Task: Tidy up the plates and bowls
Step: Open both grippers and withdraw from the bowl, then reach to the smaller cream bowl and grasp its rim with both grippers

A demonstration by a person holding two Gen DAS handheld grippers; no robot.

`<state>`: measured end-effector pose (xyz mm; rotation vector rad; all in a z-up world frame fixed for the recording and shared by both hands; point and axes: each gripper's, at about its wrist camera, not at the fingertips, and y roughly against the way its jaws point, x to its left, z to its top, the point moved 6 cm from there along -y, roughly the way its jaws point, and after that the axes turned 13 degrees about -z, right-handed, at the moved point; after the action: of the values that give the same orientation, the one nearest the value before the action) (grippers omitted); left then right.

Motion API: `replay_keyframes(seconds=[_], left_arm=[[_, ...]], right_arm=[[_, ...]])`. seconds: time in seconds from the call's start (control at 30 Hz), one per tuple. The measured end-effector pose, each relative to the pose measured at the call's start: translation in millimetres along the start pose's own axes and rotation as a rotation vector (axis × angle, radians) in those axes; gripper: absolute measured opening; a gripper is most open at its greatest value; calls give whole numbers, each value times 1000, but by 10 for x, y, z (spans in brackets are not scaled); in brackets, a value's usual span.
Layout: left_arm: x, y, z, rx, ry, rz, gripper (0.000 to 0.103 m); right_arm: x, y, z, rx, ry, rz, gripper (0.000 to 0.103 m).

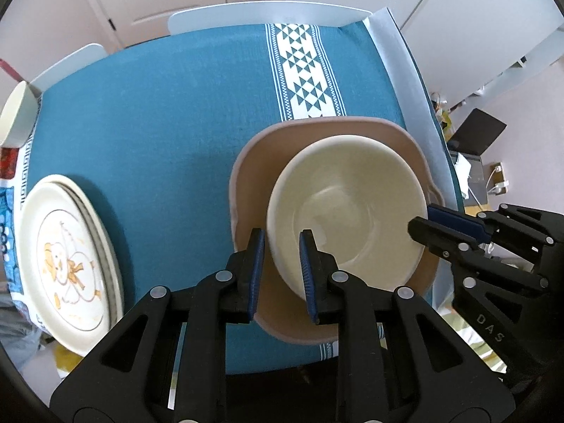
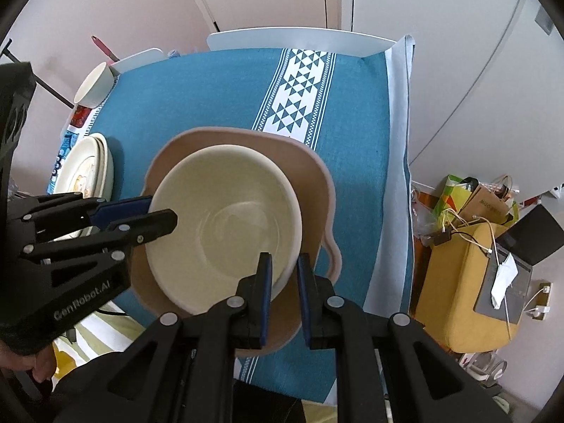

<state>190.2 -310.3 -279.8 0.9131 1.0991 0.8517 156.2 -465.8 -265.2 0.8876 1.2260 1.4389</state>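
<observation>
Teal cloth with a white band of triangles covers the table (image 1: 158, 112), and pale doors and walls stand behind it. Near the table's right edge sits a tan dish (image 1: 252, 162) with a wavy rim and a small side handle, and a cream bowl (image 1: 345, 211) rests inside it; the bowl is glossy, plain and holds nothing.

The left gripper (image 1: 282, 268) straddles the bowl's near-left wall, one blue pad inside and one outside, the jaws narrowly set about it; whether they press the wall I cannot tell. The right gripper (image 2: 284, 296) does the same at the bowl's near-right rim, jaws narrow, and contact is again unclear.

At the left edge lies a stack of cream plates (image 1: 70, 264), the top one printed with an orange cartoon figure; how many plates are stacked is hard to make out. A second cream bowl (image 2: 93, 86) stands at the far left corner, cut off in the left wrist view. Beyond the table's right side, bags and cables clutter the floor.
</observation>
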Motion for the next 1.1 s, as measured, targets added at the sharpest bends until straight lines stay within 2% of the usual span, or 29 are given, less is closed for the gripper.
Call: replay_keyframes(seconds=[0.17,0.3,0.47,0.5,0.57,0.6,0.63,0.67,0.7,0.73,0.77,0.83,1.0,1.1], left_arm=[[9,192,3,-29,7,7,18],[45,487,49,-97,18,15,18],[266,1102,103,-283,68,38,18],[335,1237,103,-325,83,52,22],[529,1519,91,-414,127,95,55],[611,1630,78,-447,144,119,91],[732,1784,51,-500,167,161,102],[803,1890,35,-534,178,182,103],[901,2009,7,-565,194,200,103],[1001,2094,-7,-574,213,210,103],[1105,2158,-8,-579,232,219,103],[1364,2303,-24,-598,296,229,103],[2001,2521,6,-624,447,198,103],[2451,2570,72,-624,524,186,103]], right_arm=[[-53,228,-3,-37,0,-4,13],[-18,478,127,-96,-3,37,13],[269,817,467,-202,68,102,13],[346,881,549,-226,86,120,13],[500,999,723,-273,117,151,13],[551,1036,795,-290,126,159,13],[624,1083,878,-308,136,167,15],[713,1126,991,-326,153,180,27],[775,1157,1054,-336,167,192,55],[859,1186,1143,-349,185,209,73],[968,1215,1254,-367,208,225,98],[1161,1229,1424,-383,258,237,99],[1731,1202,1901,-403,381,226,99],[2119,1164,2200,-395,418,266,99]])
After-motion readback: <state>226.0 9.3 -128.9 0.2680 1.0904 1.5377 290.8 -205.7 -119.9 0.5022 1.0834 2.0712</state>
